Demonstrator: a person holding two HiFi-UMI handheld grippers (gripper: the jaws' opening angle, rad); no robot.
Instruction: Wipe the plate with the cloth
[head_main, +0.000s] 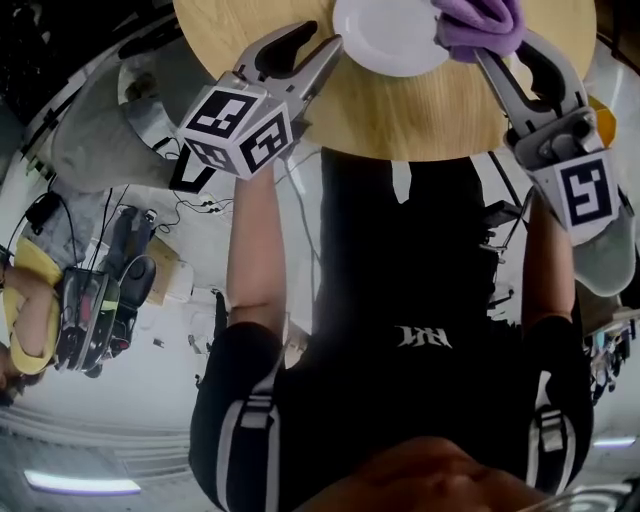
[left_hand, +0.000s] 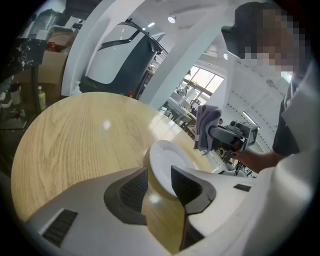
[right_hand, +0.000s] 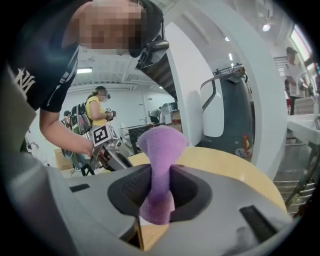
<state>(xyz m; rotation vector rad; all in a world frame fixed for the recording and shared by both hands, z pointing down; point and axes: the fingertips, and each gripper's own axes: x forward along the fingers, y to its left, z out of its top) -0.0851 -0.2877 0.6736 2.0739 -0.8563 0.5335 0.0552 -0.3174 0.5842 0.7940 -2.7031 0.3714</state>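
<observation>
Left claw (head_main: 318, 42) stands apart at the rim of the white plate (head_main: 390, 35) on the table (head_main: 420, 110), not pinching it. Right claw (head_main: 482, 52) is clamped on the cloth (head_main: 480, 22) at the plate's other edge. The plate looks stiff, slick and breakable, so the rim is the place to hold it; the cloth looks soft and light.

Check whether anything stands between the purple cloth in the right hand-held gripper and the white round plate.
Nothing visible does. The purple cloth, pinched in the right hand-held gripper, is at the rim of the white round plate; the open left hand-held gripper sits at its other side.
</observation>
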